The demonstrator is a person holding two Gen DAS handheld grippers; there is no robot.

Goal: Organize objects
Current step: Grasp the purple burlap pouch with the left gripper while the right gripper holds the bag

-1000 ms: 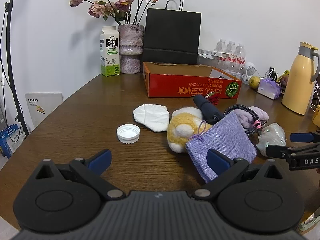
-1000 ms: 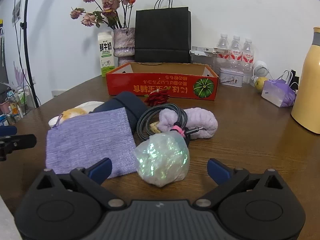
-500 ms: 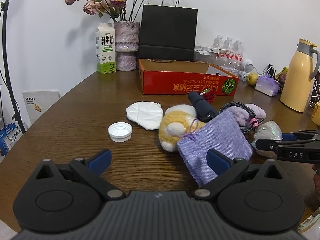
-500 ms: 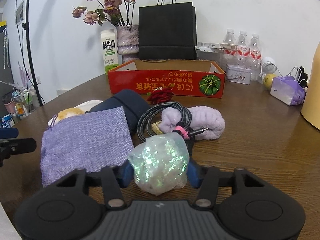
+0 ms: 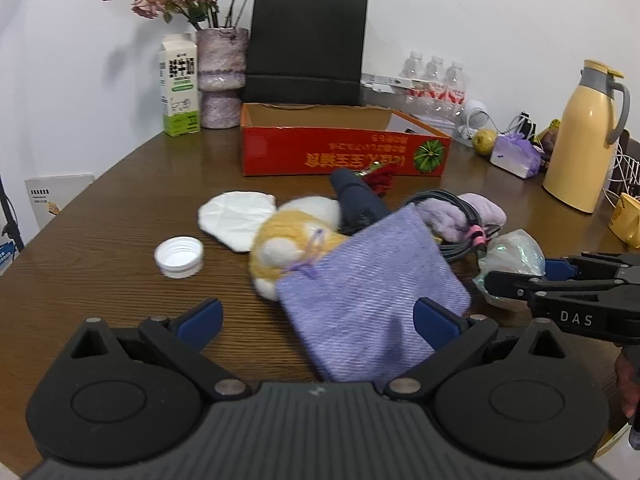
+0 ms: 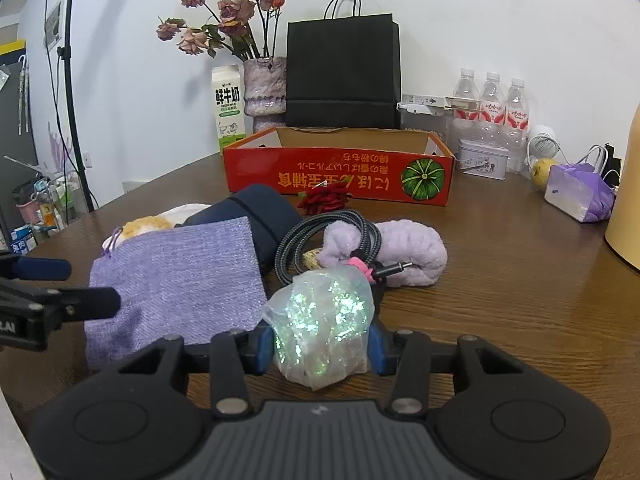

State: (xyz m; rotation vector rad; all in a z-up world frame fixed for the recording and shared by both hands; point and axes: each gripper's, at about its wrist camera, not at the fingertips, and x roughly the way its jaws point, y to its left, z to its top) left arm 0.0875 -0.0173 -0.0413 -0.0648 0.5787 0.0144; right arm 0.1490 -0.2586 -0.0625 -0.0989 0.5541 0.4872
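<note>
Iridescent crinkled plastic bag (image 6: 322, 320) lower center, on table; purple woven pouch (image 6: 176, 280) flat at left, over plush toy (image 6: 146, 226).

A home room: wooden table (image 6: 520, 280) with flower vase (image 6: 264, 92) and milk carton (image 6: 229, 110).

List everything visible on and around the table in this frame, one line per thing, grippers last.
iridescent bag: 1, clear-green, front, between the right pads
purple pouch: 1, lilac, left of the bag
plush toy: 1, yellow-white, partly under the pouch
white cap: 1, left of the toy
white cloth: 1, behind the cap
dark blue case: 1, behind the pouch
cable: 1, grey, coiled
lilac towel: 1, under the cable
red box: 1, open, at the back
black bag: 1, behind the box
milk carton: 1, white-green
water bottles: 3, clear
yellow flask: 1, right
left gripper: open, over the pouch
right gripper: closing on the iridescent bag
</note>
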